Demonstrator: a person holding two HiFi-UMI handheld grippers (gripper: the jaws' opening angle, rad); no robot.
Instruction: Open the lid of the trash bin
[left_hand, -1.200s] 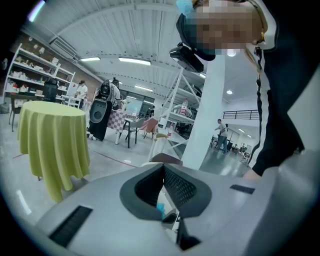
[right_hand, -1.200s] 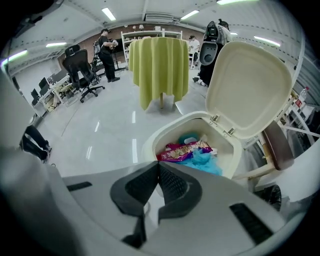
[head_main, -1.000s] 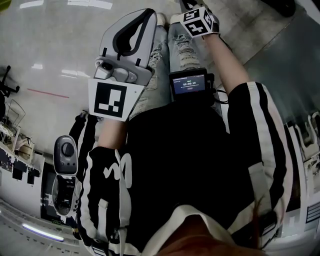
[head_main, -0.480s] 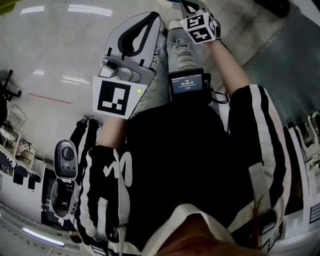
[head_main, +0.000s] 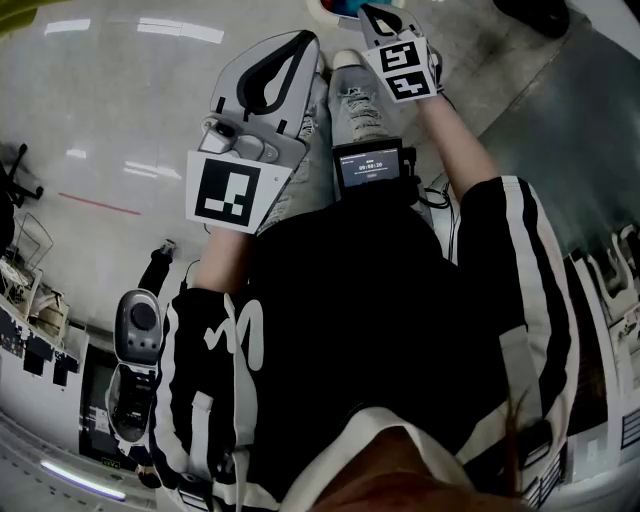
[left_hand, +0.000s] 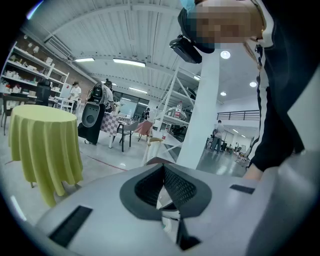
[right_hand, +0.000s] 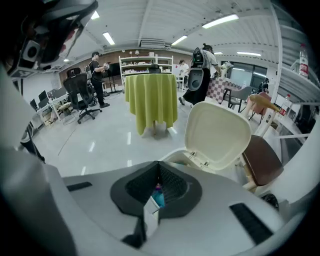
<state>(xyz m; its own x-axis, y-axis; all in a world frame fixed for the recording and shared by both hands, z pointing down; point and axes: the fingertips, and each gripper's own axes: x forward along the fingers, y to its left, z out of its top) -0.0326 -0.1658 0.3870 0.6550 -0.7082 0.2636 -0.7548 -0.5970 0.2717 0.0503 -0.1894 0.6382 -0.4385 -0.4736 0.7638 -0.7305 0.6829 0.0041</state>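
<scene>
White plastic marks the trash bin (right_hand: 176, 156), which stands on the floor just ahead of the right gripper (head_main: 378, 18), its lid (right_hand: 218, 133) already tipped up on its hinge. In the head view both forearms reach forward and down over the person's legs. The left gripper (head_main: 298, 48) is held lower and nearer the body, and the right one is stretched further out. Each gripper's jaws are pressed together with nothing between them.

Compared with a second ago, the right gripper has moved up the head view towards the bin. The bin's rim with blue contents now shows at the top edge. The left gripper has barely shifted.

Only the right gripper view shows the raised lid. It also shows a table (right_hand: 151, 100) draped in yellow-green cloth beyond it and a brown chair (right_hand: 262, 161) beside the bin. The left gripper view points away from the bin, at a white pillar (left_hand: 200, 125). The head view alone shows a small lit screen (head_main: 371, 167) at the person's waist.
</scene>
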